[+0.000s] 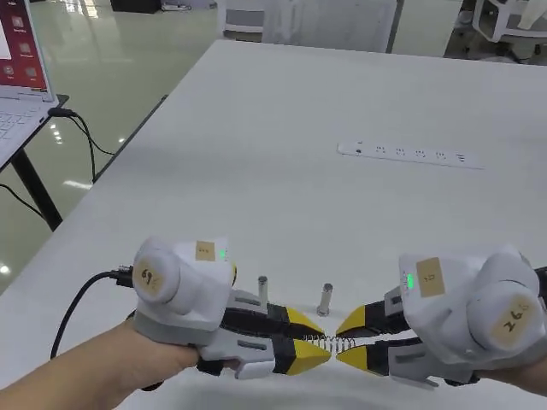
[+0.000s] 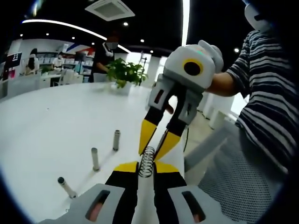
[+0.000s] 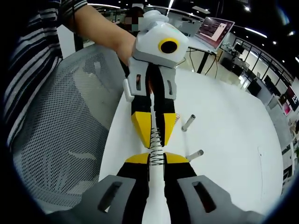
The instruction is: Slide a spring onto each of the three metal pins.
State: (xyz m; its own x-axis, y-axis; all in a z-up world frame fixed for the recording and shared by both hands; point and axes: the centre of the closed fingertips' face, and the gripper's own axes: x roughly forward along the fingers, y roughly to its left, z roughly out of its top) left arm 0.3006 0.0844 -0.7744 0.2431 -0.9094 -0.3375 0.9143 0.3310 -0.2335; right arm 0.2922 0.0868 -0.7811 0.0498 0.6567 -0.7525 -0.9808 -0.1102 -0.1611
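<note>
2 yellow-tipped grippers meet tip to tip just above the white tabletop [image 1: 282, 145]. The left gripper [image 1: 325, 342] has its jaws pressed onto one end of a thin coiled metal spring [image 1: 335, 342], and the right gripper [image 1: 340, 342] pinches the other end, so the spring lies level between them, clear of the table. In the left gripper view, 3 short grey metal pins [image 2: 116, 140] stand in a row on the table to the left of the jaws, apart from the spring and bare. In the head view, 2 of these pins stand just beyond the gripper tips. Farther back lie a white power strip [image 1: 410, 155] and, off to the left, an open laptop [image 1: 17, 77].
</note>
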